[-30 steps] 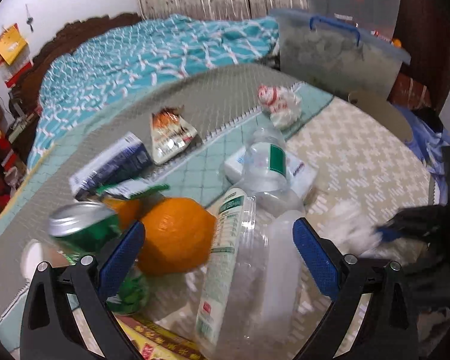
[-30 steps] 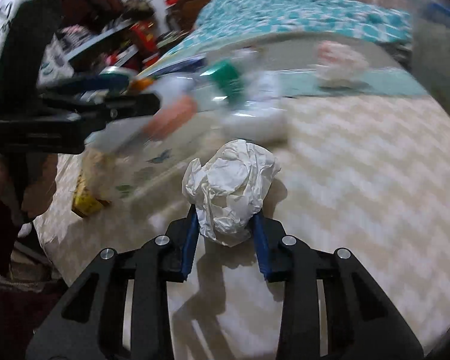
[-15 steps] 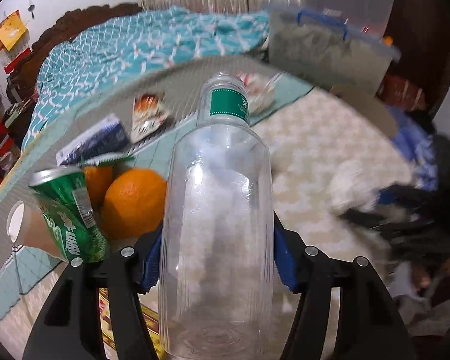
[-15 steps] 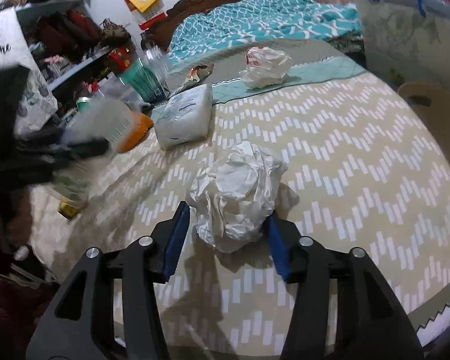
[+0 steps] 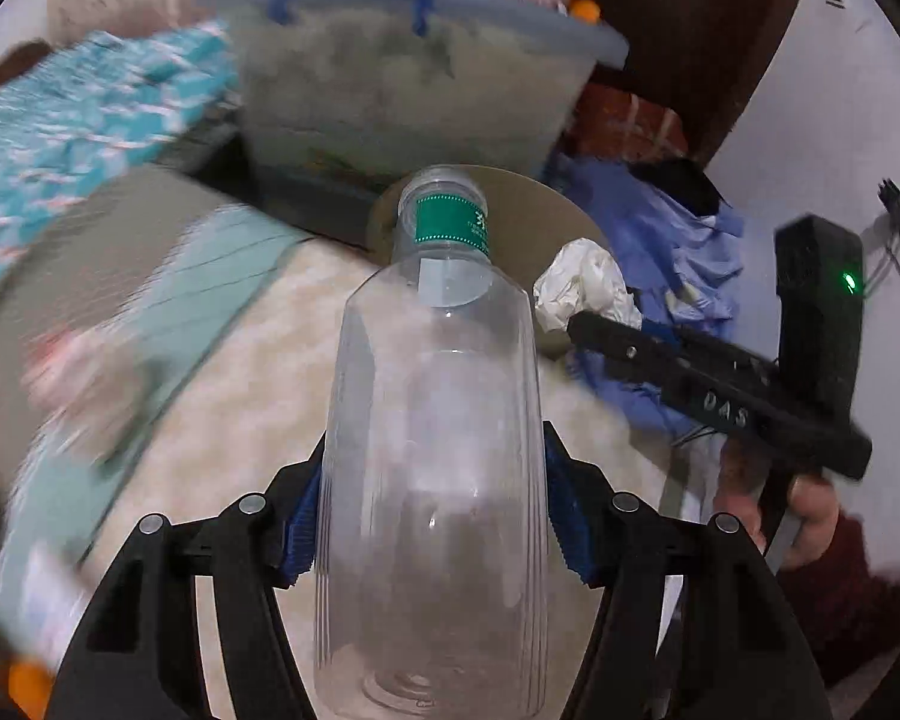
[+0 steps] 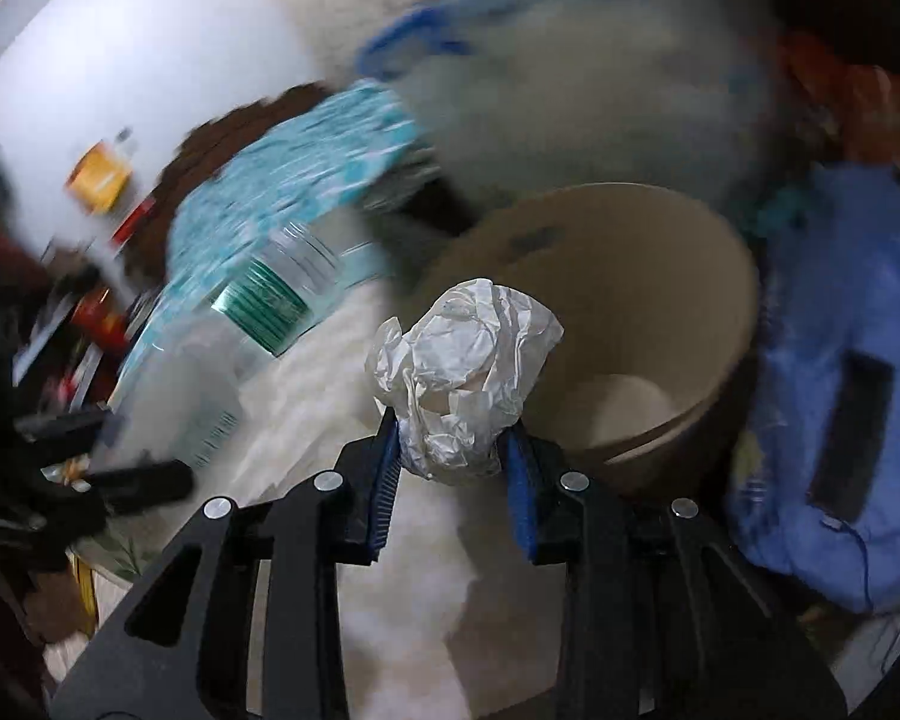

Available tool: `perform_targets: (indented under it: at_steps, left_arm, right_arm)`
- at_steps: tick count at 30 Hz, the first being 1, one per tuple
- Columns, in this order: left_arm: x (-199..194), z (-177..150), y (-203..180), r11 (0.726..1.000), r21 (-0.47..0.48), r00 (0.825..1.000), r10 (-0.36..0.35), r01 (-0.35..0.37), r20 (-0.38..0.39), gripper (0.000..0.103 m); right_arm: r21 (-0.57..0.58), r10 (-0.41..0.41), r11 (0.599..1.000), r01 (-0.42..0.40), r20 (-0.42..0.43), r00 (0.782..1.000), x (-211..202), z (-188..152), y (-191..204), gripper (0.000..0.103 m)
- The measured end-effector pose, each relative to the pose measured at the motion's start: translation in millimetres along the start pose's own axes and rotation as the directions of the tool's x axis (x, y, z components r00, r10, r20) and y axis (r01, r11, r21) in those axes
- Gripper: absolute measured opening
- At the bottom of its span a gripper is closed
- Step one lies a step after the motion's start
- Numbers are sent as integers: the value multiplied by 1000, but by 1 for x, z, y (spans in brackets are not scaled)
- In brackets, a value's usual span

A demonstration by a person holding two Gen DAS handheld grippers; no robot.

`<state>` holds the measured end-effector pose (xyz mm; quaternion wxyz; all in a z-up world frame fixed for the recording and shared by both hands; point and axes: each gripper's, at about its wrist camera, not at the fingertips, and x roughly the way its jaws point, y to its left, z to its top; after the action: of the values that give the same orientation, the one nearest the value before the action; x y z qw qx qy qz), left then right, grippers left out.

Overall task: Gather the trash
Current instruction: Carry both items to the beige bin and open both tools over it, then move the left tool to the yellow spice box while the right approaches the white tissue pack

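Note:
My left gripper [image 5: 429,516] is shut on a clear plastic bottle [image 5: 432,456] with a green neck band, held above the table and pointing toward a tan bin [image 5: 528,228]. My right gripper [image 6: 453,450] is shut on a crumpled white paper ball [image 6: 462,378], held in the air at the near rim of the tan bin [image 6: 678,276]. The paper ball [image 5: 582,285] and the right gripper's black body show in the left wrist view, beside the bottle's neck. The bottle [image 6: 228,348] shows blurred in the right wrist view, at left.
A round table with a cream zigzag cloth [image 5: 252,384] lies below both grippers. A lidded storage box with blue handles [image 5: 402,78] stands behind the bin. Blue cloth [image 6: 840,360] lies right of the bin. A bed with a teal cover [image 5: 72,114] is at back left.
Both grippers swung right, away from the table's clutter toward the tan bin. The left closed on the bottle and lifted it; the right lifted the paper ball off the cloth.

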<state>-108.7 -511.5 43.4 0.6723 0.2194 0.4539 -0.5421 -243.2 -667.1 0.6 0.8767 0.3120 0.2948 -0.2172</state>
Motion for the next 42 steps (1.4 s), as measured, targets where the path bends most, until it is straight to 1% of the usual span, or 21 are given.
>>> perform_targets:
  at_steps: [2, 4, 5, 9, 13, 17, 20, 24, 25, 26, 27, 29, 30, 32, 34, 35, 36, 38, 39, 40, 42]
  left_arm:
    - [24, 23, -1, 1000, -15, 1000, -11, 10, -15, 61]
    - [38, 37, -5, 1000, -31, 1000, 2, -3, -20, 77]
    - [39, 41, -6, 999, -39, 1000, 24, -24, -6, 83]
    - [15, 36, -15, 998, -20, 996, 68, -67, 61, 87]
    - [-40, 6, -7, 995, -6, 982, 100, -100, 161, 88]
    - [-104, -47, 26, 992, -90, 967, 102, -83, 232, 88]
    - [-145, -98, 56, 972, -179, 949, 192, -150, 250, 88]
    - [-198, -178, 98, 892, -348, 903, 373, -287, 212, 88]
    - [-217, -207, 112, 848, -422, 885, 427, -321, 185, 88]
    - [-228, -224, 120, 821, -464, 876, 451, -333, 169, 88]
    - [-242, -249, 131, 770, -535, 862, 488, -349, 140, 88]
    - [-255, -281, 144, 696, -614, 843, 530, -372, 90, 88]
    - [-259, -300, 151, 650, -657, 836, 546, -383, 52, 88]
    - [-259, -319, 159, 602, -708, 845, 535, -368, 16, 88]
    - [-250, -335, 165, 584, -749, 874, 487, -313, 14, 88]
    - [-245, -337, 166, 585, -753, 881, 472, -302, 14, 88]
    - [-236, -335, 167, 589, -753, 893, 451, -293, 5, 89]
    - [-219, -331, 171, 596, -750, 907, 421, -287, -13, 90]
    - [-209, -323, 172, 613, -740, 917, 398, -276, -12, 91]
    - [-203, -318, 172, 629, -726, 919, 394, -279, -12, 91]
    - [-189, -303, 169, 628, -704, 902, 431, -331, -40, 94]
  right_arm:
    - [45, -22, 999, 21, 7, 1000, 3, 4, -10, 44]
    - [91, -30, 996, 27, 28, 999, -1, 5, -15, 55]
    - [103, -31, 994, 25, 52, 998, -7, 4, -16, 59]
    - [100, -46, 994, 34, 125, 991, -27, 2, -16, 64]
    - [87, -20, 996, 5, 173, 985, -41, -2, -2, 64]
    - [23, 64, 997, -69, 168, 984, -45, -11, 30, 61]
    - [-58, 135, 990, -129, 115, 984, -39, -24, 67, 55]
    - [-178, 233, 956, -233, -18, 972, -21, -53, 132, 54]
    - [-208, 254, 943, -259, -52, 966, -16, -61, 149, 54]
    - [-234, 270, 930, -282, -82, 959, -12, -68, 163, 54]
    - [-266, 288, 913, -310, -119, 950, -8, -78, 181, 55]
    - [-322, 311, 877, -356, -182, 933, -1, -98, 212, 55]
    - [-360, 317, 854, -376, -212, 924, 1, -111, 231, 56]
    - [-428, 308, 816, -389, -246, 919, 6, -132, 258, 56]
    - [-480, 290, 786, -389, -269, 918, 11, -150, 282, 60]
    - [-495, 280, 781, -380, -267, 922, 12, -155, 290, 70]
    - [-512, 263, 779, -362, -257, 930, 14, -158, 298, 77]
    - [-548, 226, 772, -321, -234, 946, 18, -158, 306, 81]
    - [-562, 209, 771, -300, -221, 953, 21, -156, 310, 83]
    - [-577, 174, 777, -252, -188, 967, 26, -151, 313, 85]
    - [-577, 121, 793, -195, -164, 979, 40, -138, 314, 95]
